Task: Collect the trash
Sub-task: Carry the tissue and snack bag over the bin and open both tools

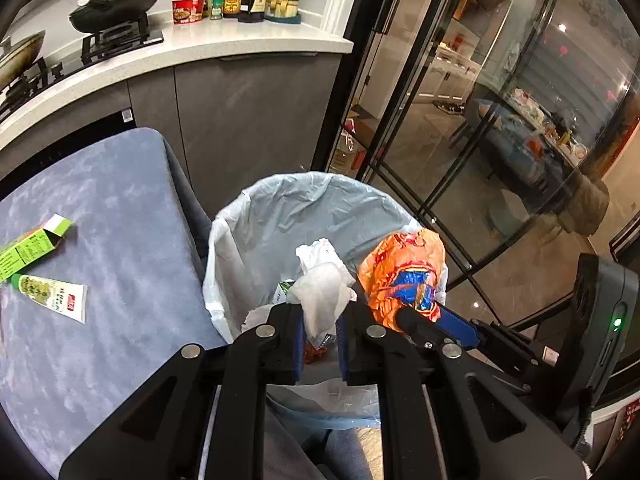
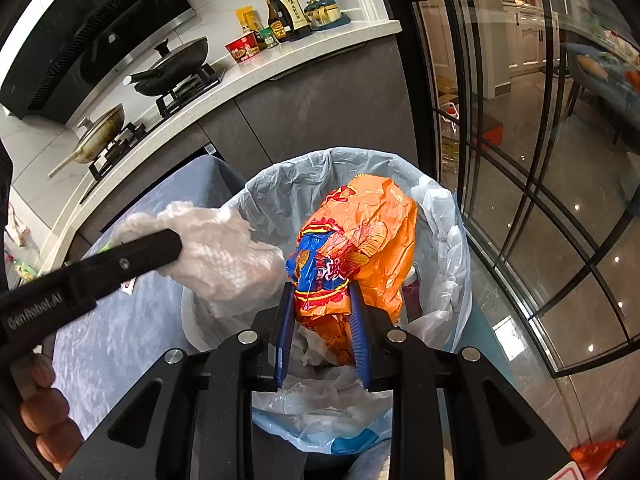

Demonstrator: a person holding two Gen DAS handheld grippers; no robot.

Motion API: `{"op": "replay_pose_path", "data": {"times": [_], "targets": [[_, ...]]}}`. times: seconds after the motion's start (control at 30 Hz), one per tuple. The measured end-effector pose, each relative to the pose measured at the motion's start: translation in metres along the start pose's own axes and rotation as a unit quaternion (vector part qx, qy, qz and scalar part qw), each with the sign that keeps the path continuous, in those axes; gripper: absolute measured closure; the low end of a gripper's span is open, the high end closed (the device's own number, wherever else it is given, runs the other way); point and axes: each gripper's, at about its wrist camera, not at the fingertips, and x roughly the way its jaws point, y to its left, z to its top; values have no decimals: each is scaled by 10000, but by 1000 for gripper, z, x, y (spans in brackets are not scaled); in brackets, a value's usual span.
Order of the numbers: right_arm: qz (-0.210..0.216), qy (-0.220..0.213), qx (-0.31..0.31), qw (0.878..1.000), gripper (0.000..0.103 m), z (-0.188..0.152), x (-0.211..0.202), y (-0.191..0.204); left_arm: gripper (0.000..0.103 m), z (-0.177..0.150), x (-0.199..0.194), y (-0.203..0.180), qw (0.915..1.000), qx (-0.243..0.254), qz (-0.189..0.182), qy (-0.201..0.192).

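A trash bin lined with a pale blue bag (image 1: 280, 204) (image 2: 440, 208) stands beside a blue-grey stool seat (image 1: 112, 208). My left gripper (image 1: 320, 320) is shut on a crumpled white tissue (image 1: 322, 284) (image 2: 224, 248) and holds it over the bin's mouth. My right gripper (image 2: 322, 312) (image 1: 424, 320) is shut on a crumpled orange snack bag (image 2: 360, 240) (image 1: 400, 268), also over the bin. On the seat lie a green carton (image 1: 32, 246) and a green-and-white tube (image 1: 54, 295).
A white kitchen counter (image 1: 240, 44) with pans, sauce bottles and a red noodle cup (image 1: 188, 9) runs behind. Black-framed glass doors (image 1: 460, 120) stand to the right of the bin. More trash lies inside the bin.
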Motion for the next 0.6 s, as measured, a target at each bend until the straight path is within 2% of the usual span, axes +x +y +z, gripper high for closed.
{"op": "replay_pose_path", "data": {"times": [0.13, 0.17, 0.2, 0.27, 0.33, 0.6], "targets": [[-46, 12, -10, 10000, 68, 2, 5, 1, 90, -2, 9, -1, 9999, 4, 78, 107], [-60, -12, -16, 10000, 64, 2, 5, 2, 85, -3, 10, -1, 9998, -4, 148, 116], [-62, -54, -32, 10000, 60, 2, 3, 4, 81, -3, 11, 0, 9997, -11, 199, 119], [-91, -111, -42, 9999, 54, 4, 2, 5, 52, -3, 11, 2, 9994, -58, 306, 114], [-94, -149, -46, 9998, 54, 5, 0, 6, 50, -4, 7, 5, 9993, -126, 339, 12], [-16, -191, -154, 9997, 53, 4, -5, 17, 50, -6, -1, 13, 9991, -170, 377, 4]]}}
